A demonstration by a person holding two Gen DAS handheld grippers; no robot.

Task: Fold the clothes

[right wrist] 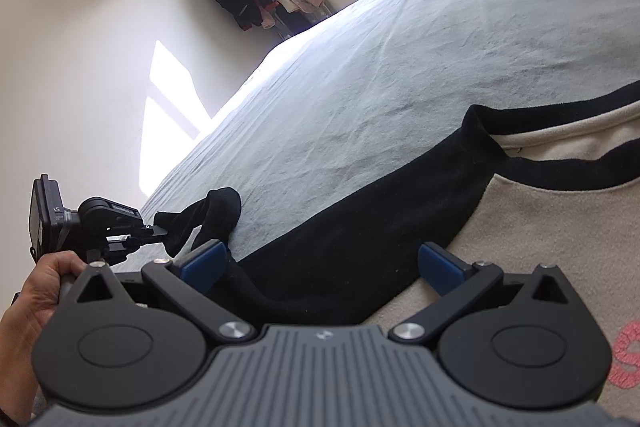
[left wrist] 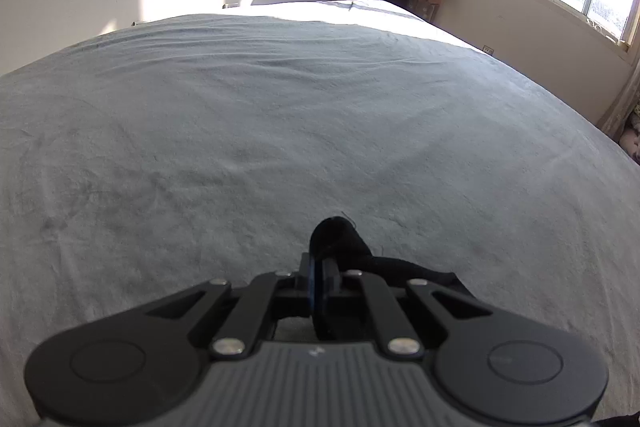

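your left gripper pinches the black sleeve of what looks like a sweater, while your right gripper hovers with jaws apart.

The bedsheet is pale grey-blue. The sweater is cream with a black sleeve, black collar bands and pink lettering. Both grippers are black with blue pads.
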